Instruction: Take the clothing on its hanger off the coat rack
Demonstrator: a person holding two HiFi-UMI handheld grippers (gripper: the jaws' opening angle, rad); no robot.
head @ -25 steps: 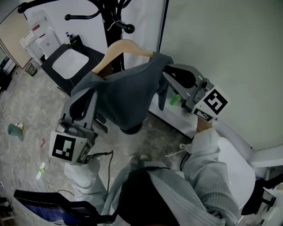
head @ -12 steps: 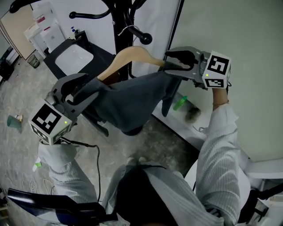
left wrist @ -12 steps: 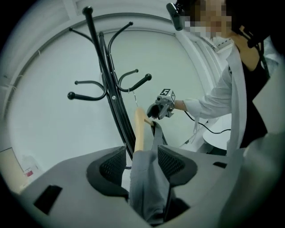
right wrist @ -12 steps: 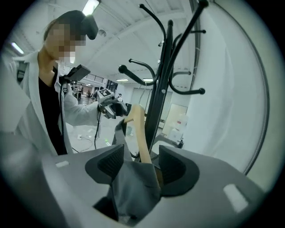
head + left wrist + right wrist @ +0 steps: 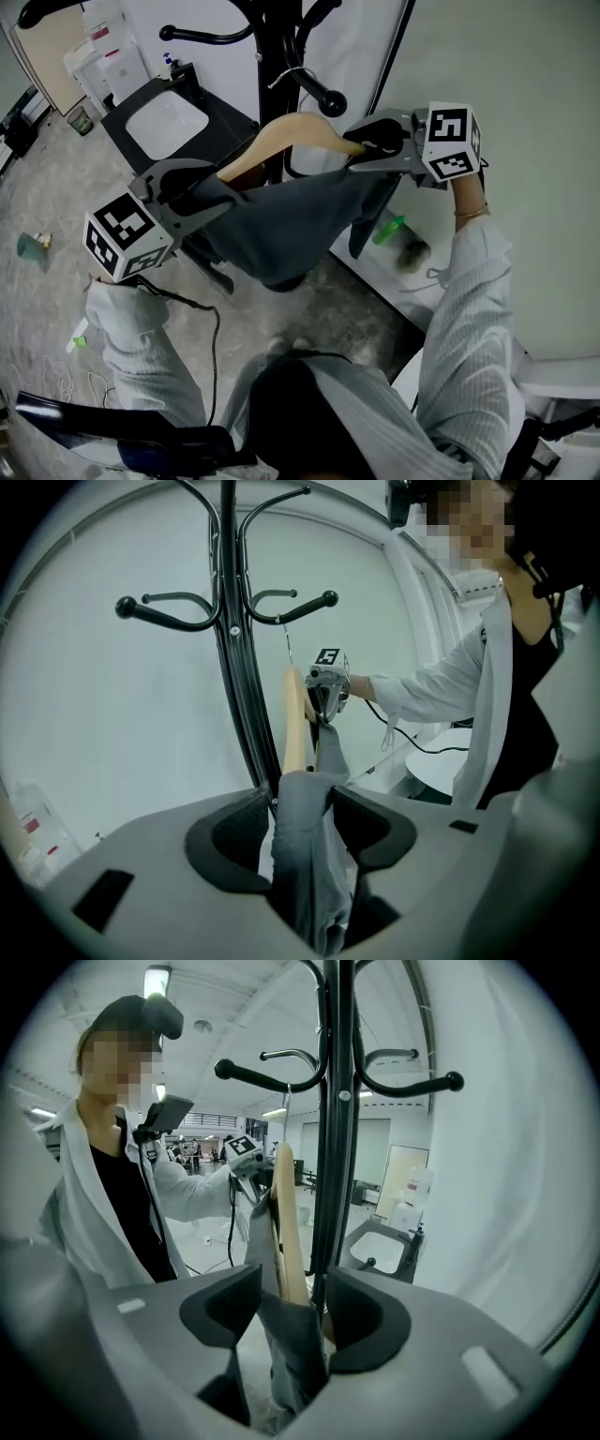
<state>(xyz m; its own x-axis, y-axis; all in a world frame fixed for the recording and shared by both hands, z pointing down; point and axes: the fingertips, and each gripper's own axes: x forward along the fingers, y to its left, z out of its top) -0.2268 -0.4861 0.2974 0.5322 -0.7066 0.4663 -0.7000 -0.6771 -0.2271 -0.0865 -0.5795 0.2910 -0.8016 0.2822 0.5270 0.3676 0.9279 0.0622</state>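
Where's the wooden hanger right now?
In the head view the wooden hanger hangs top centre from a peg of the black coat rack, with the grey garment draped over it.

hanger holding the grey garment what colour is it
The hanger is pale natural wood; the head view shows it best.

**A:** Where does the clothing [image 5: 281, 220] sit?

**B:** On the hanger [image 5: 281, 136], draped below it; the hanger's hook is up at a peg of the coat rack [image 5: 281, 56], which stands behind.

**A:** And your grippers?

**B:** My left gripper [image 5: 192, 187] is at the hanger's left end, jaws opening, a fold of clothing between them; my right gripper [image 5: 370, 145] is at the right end, jaws apart around cloth and hanger tip.

**A:** Around them?

**B:** A sink unit [image 5: 169, 117] left of the rack; a cup [image 5: 31, 246] on the floor, far left; a bottle [image 5: 389, 228] below my right gripper, near the wall.
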